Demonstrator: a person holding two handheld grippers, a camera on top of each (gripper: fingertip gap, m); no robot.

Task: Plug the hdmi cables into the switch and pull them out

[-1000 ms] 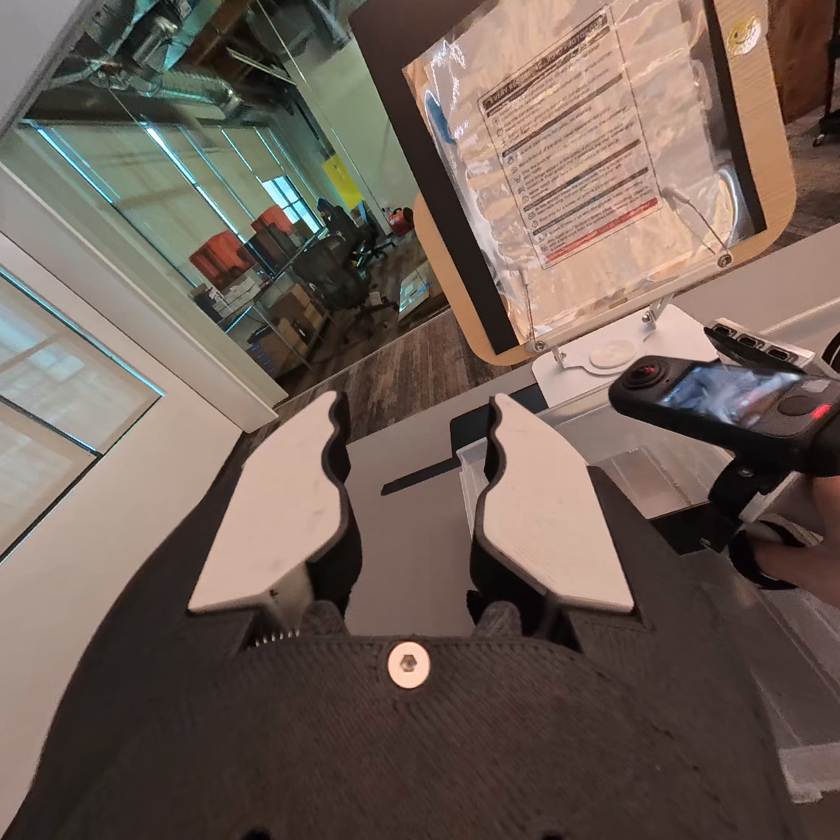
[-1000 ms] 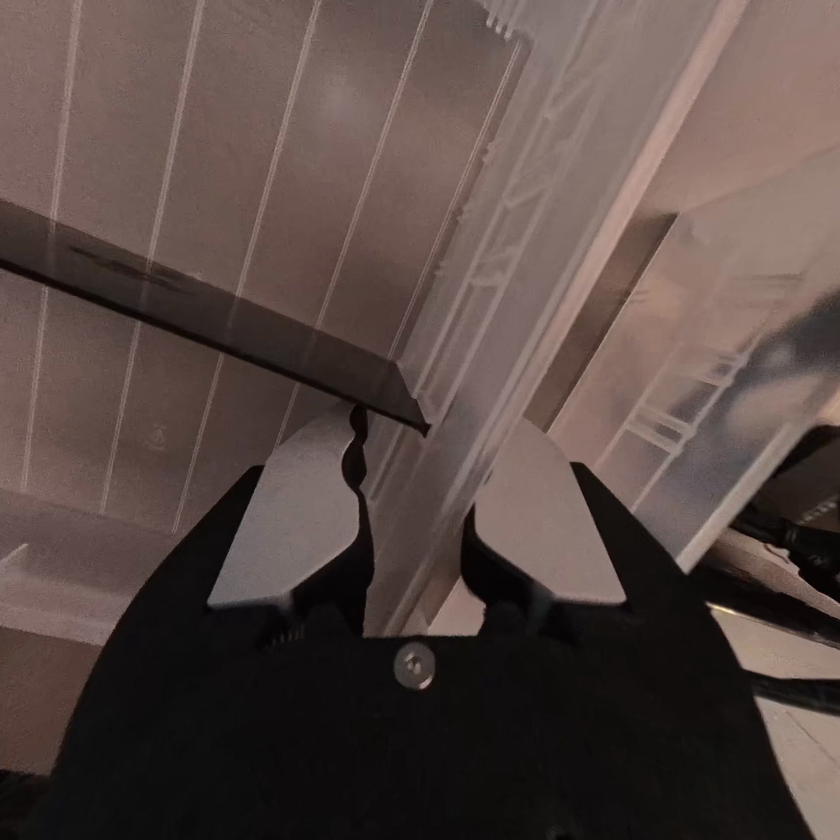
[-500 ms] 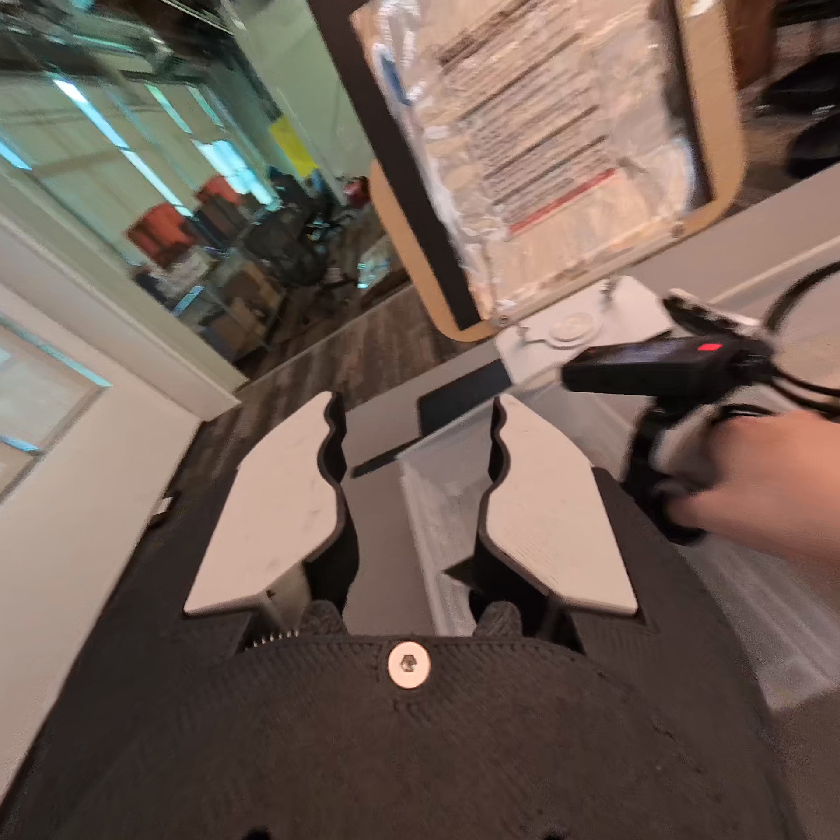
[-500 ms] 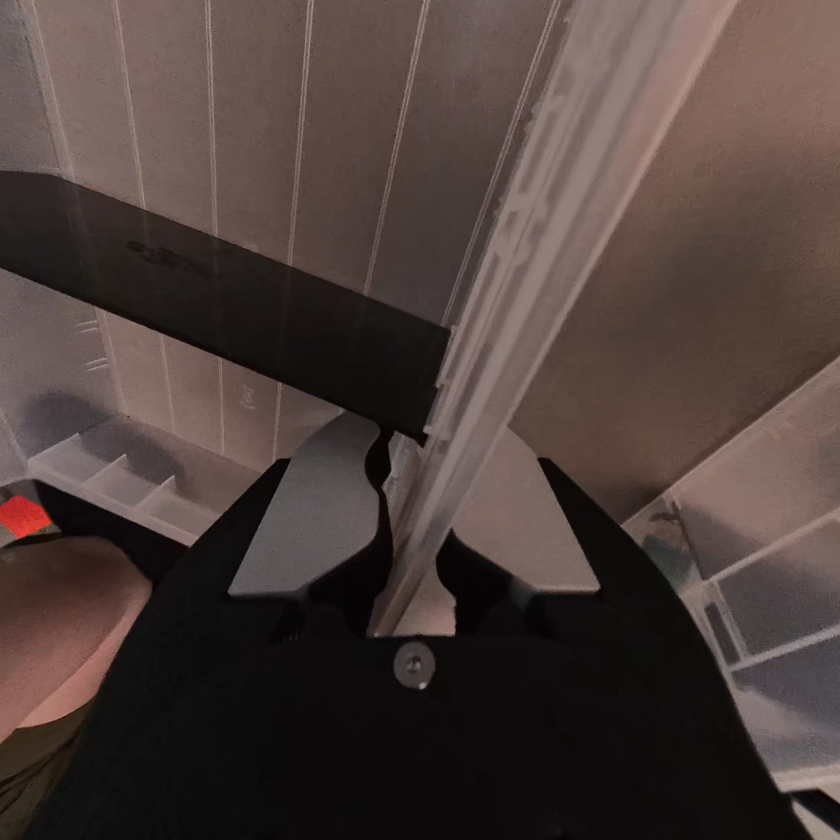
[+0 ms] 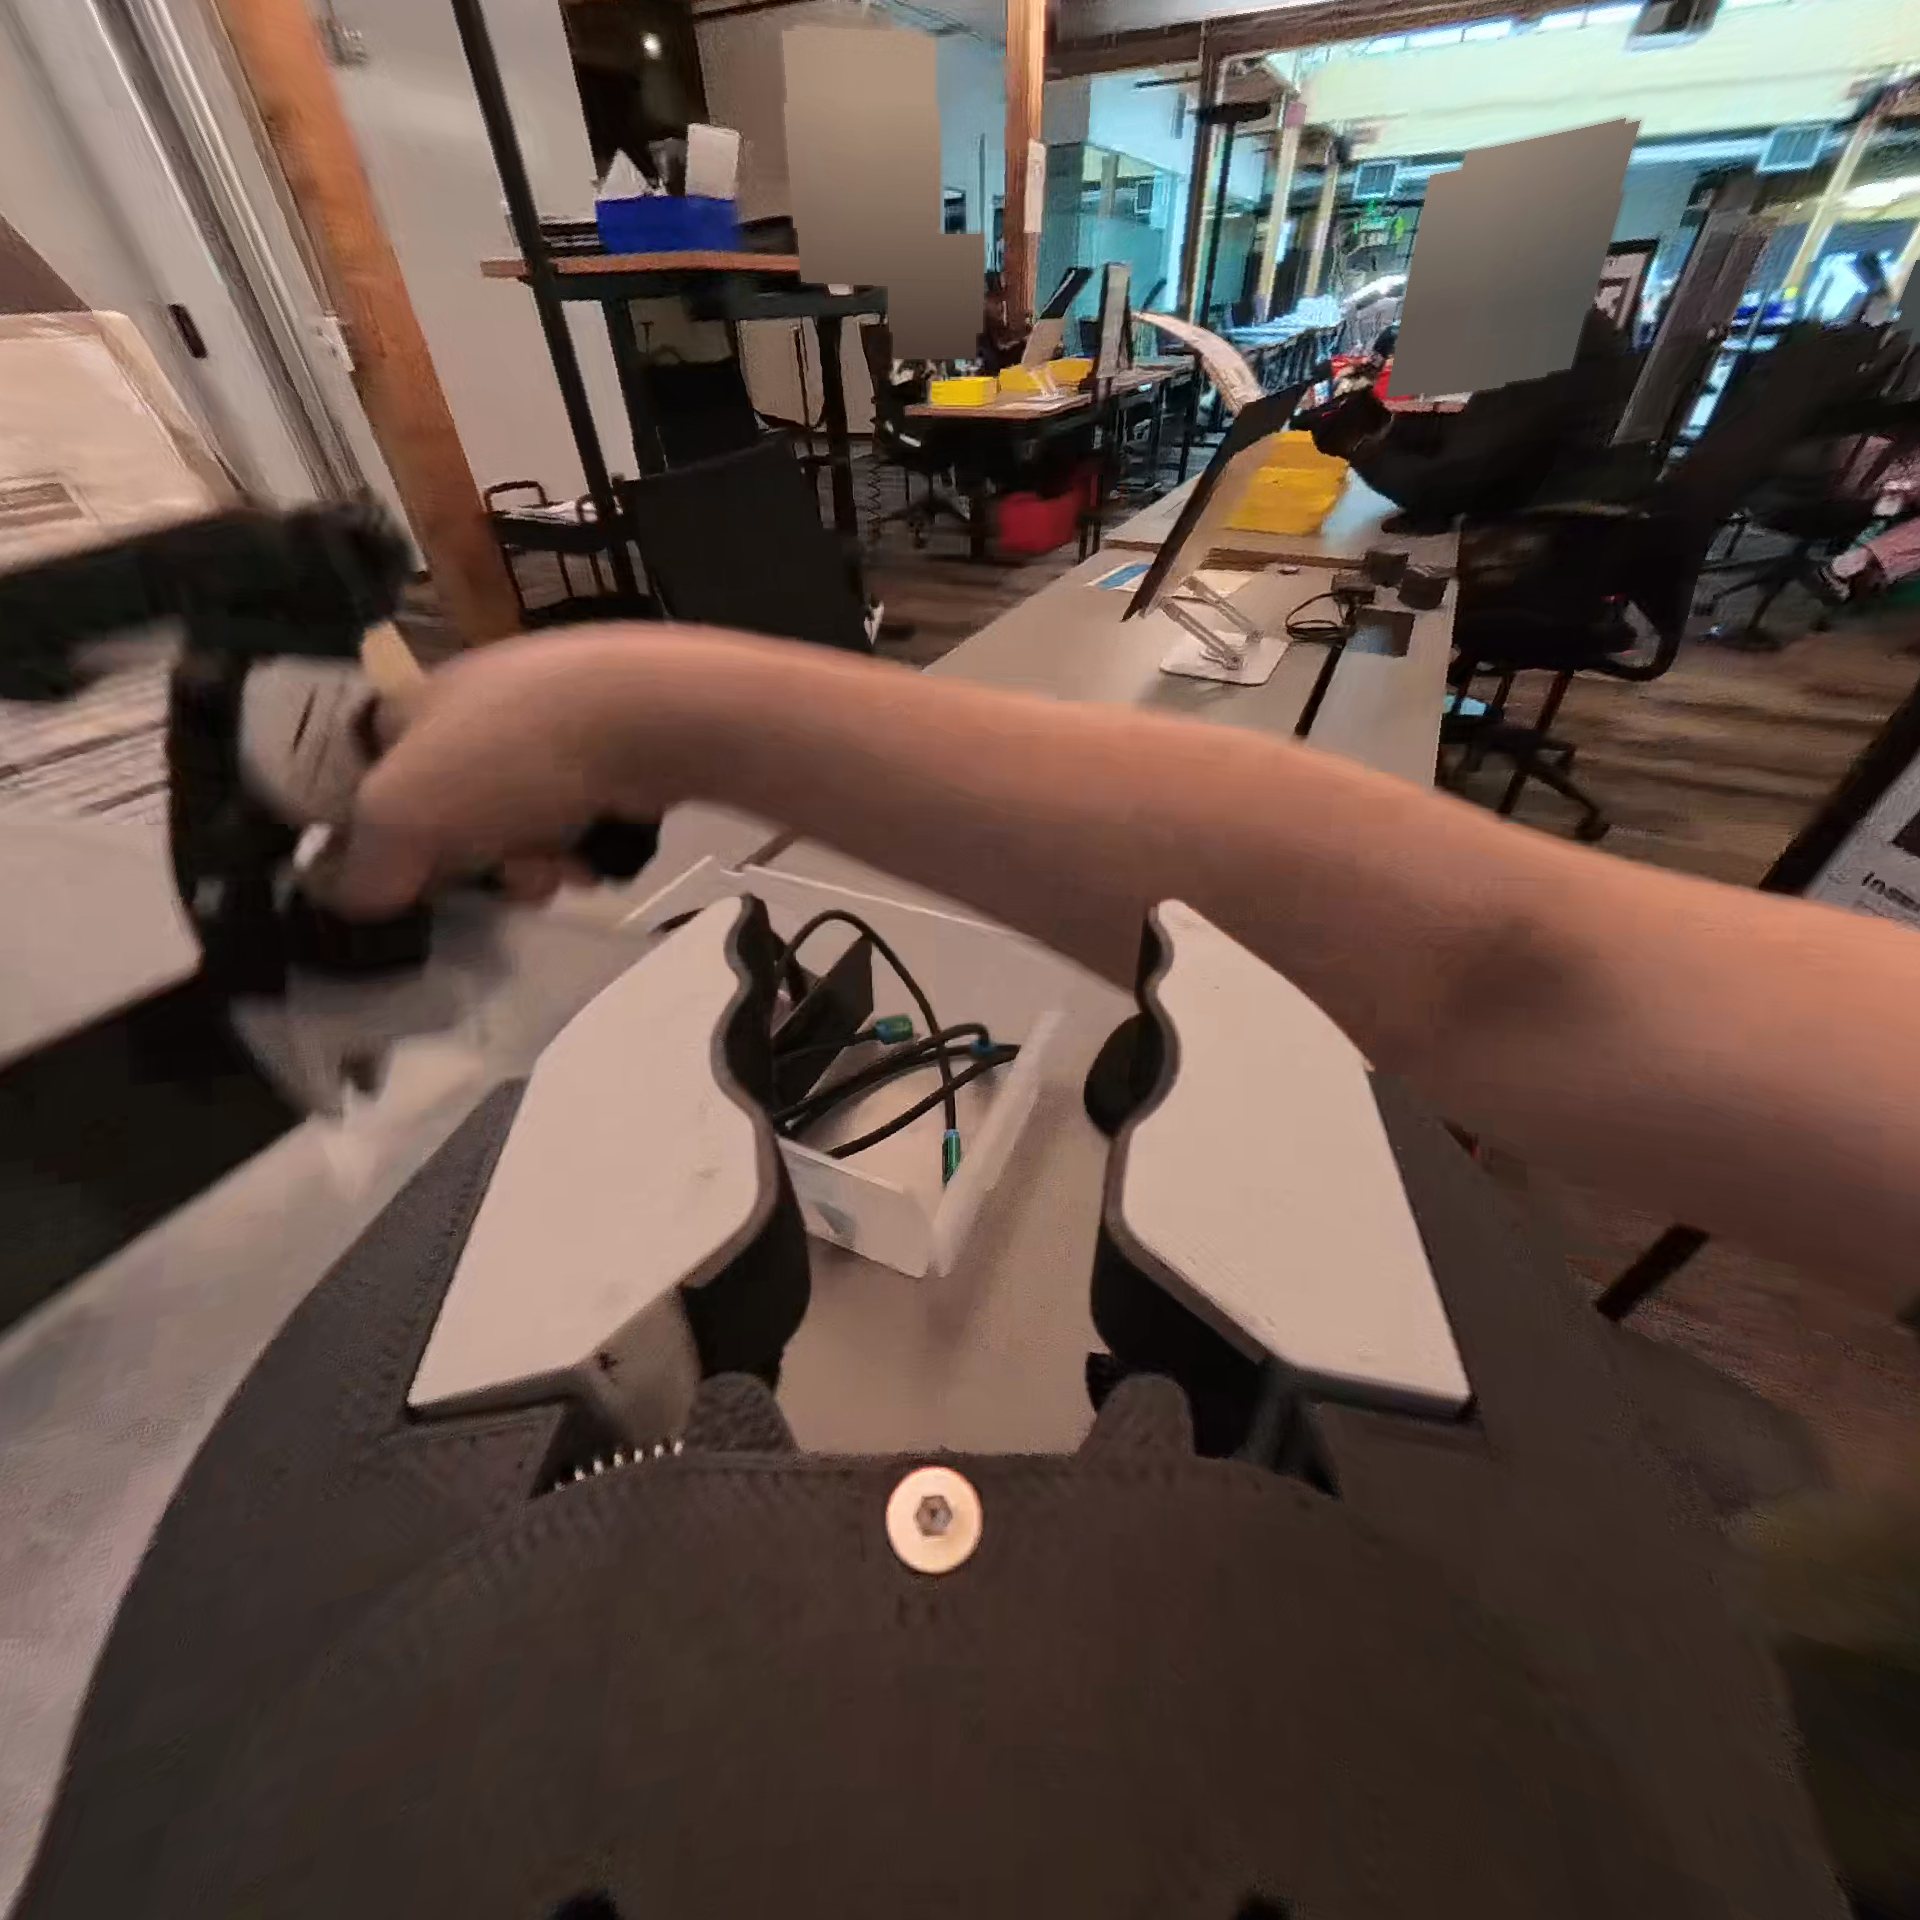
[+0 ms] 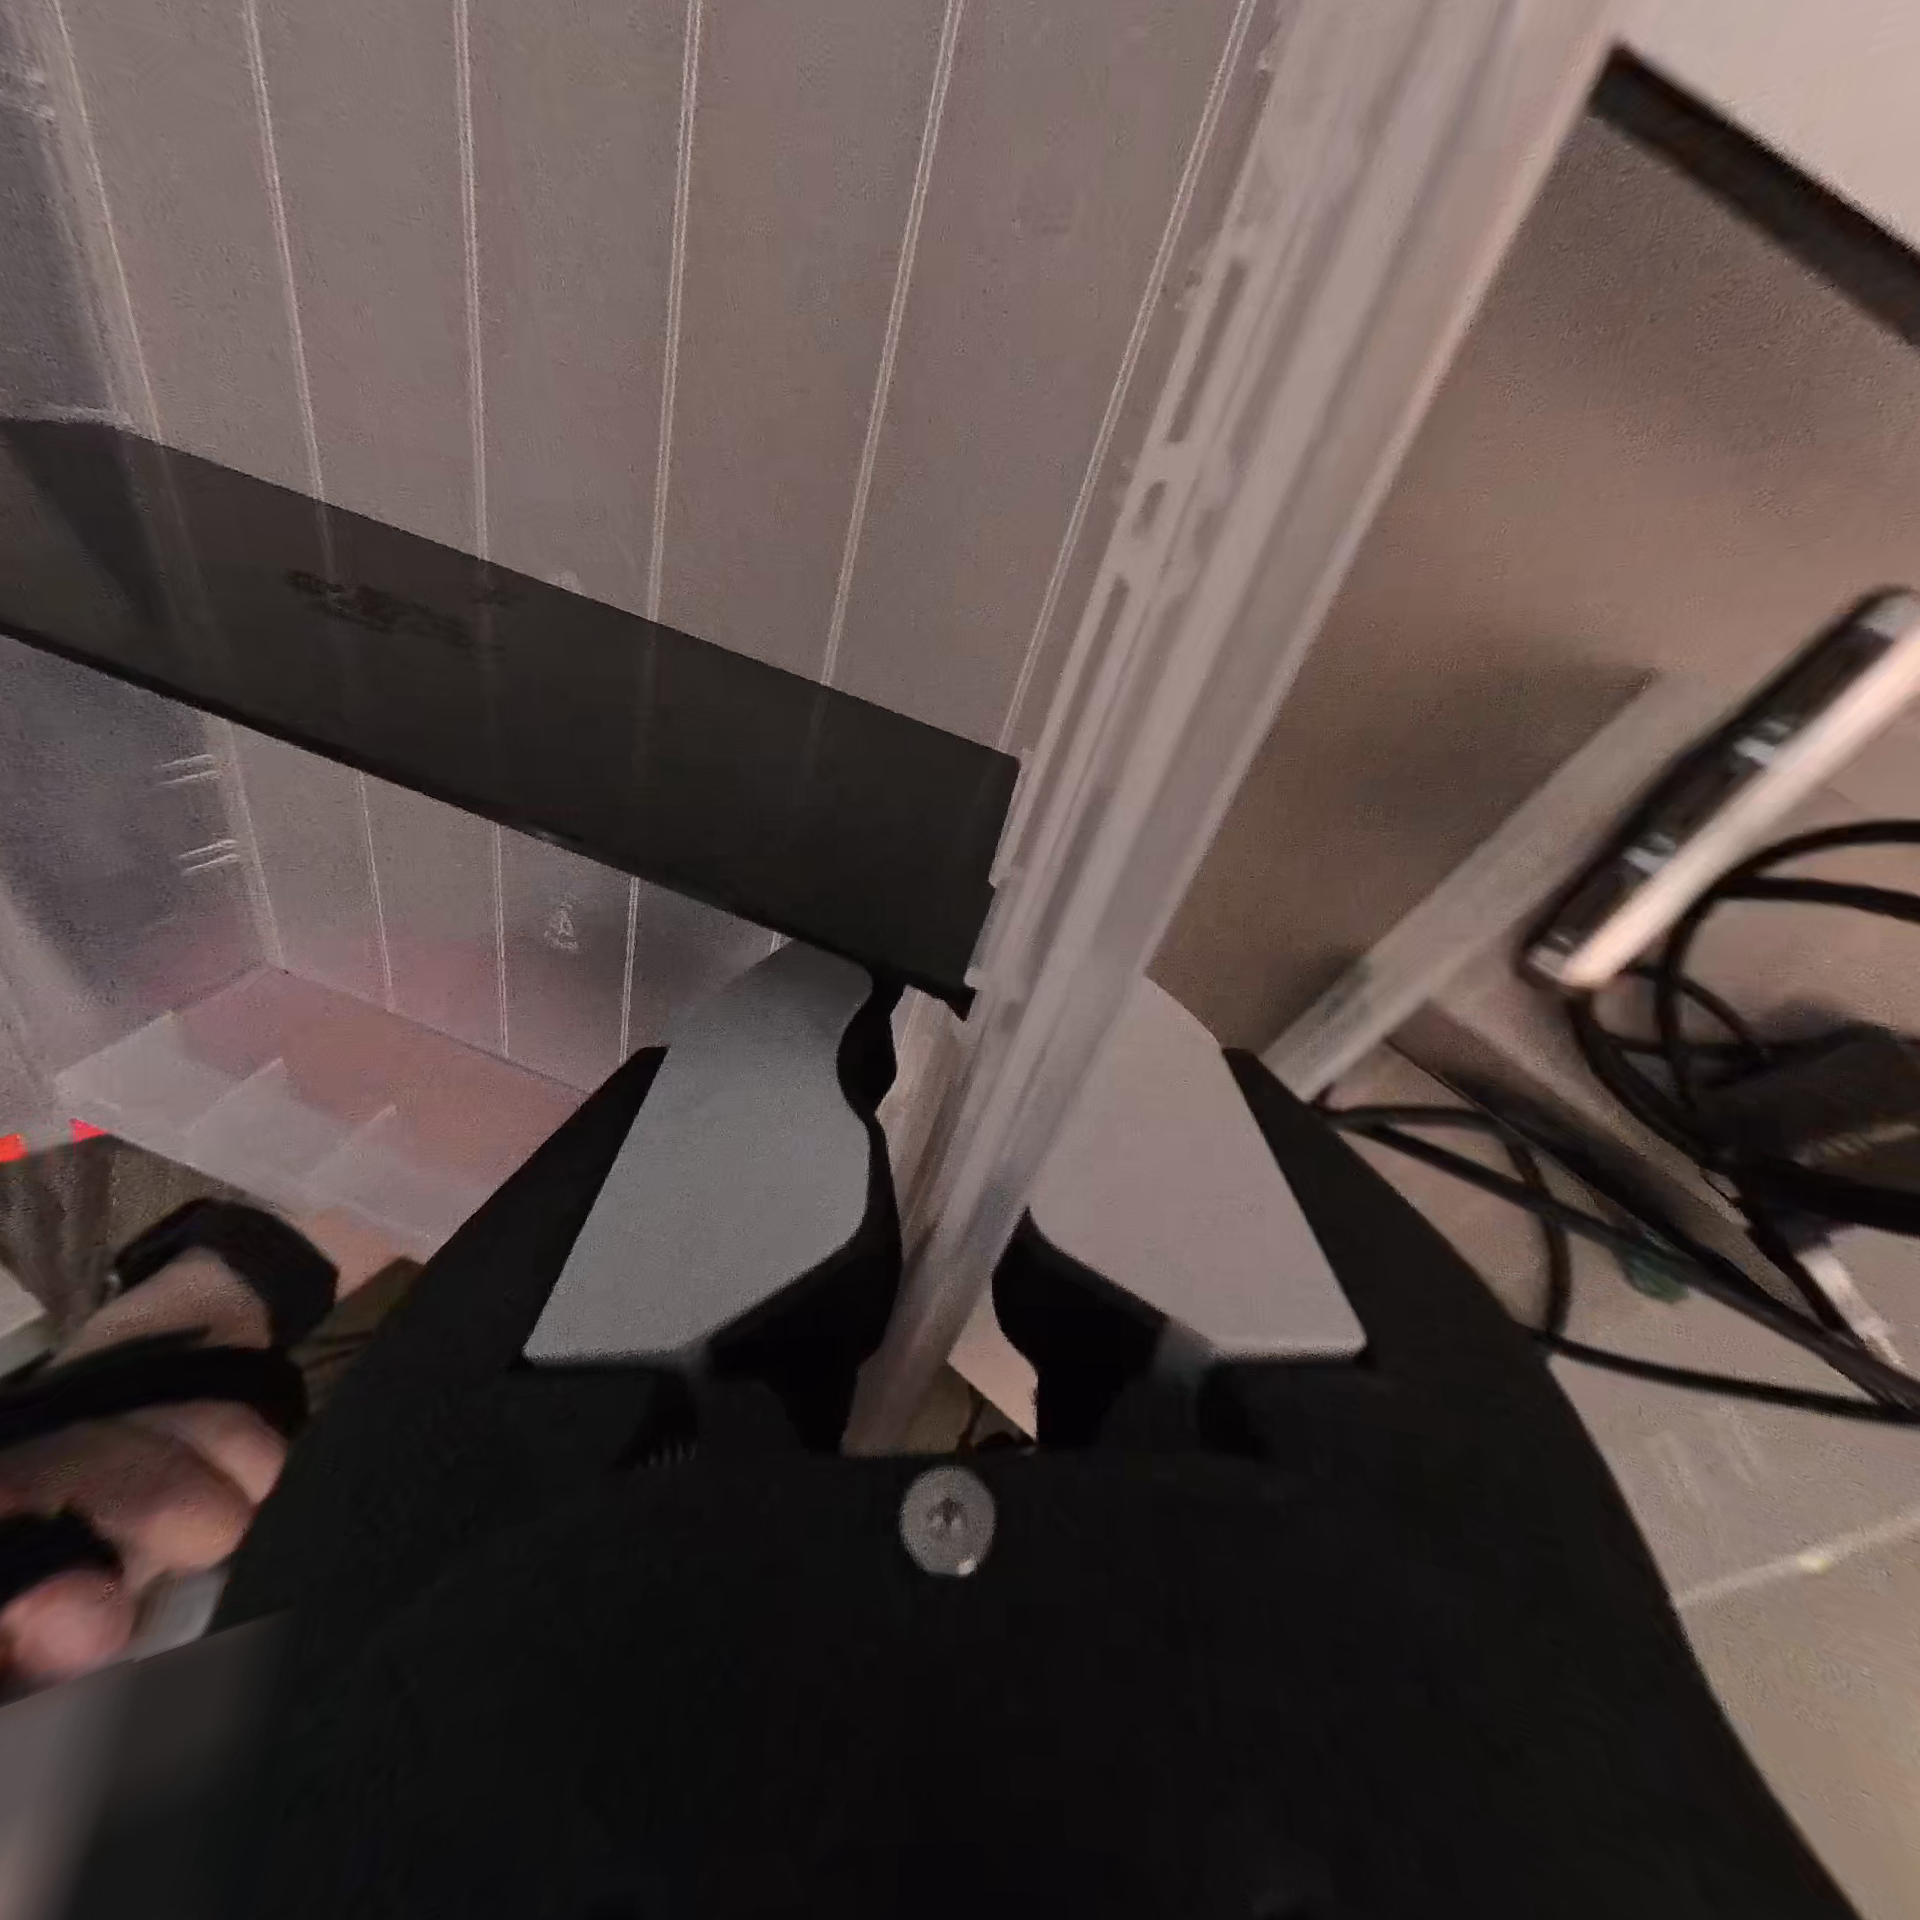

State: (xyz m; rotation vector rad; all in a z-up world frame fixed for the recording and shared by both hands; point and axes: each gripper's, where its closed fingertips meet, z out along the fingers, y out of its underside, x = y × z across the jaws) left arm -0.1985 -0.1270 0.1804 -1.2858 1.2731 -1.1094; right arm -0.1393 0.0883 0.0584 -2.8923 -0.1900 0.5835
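Your left wrist view is evenly and brightly lit from overhead and from the windows at the far end, but motion blur smears the forearm (image 5: 1039, 790) crossing the frame and the right gripper (image 5: 197, 727) it holds, and wide-angle distortion bends the wooden post (image 5: 364, 312) at the edge. Your right wrist view is dimmer and warm-tinted, with light diffusing through the translucent bin wall (image 6: 644, 364). There the cables (image 6: 1714, 1195) at the right edge are soft and streaked.
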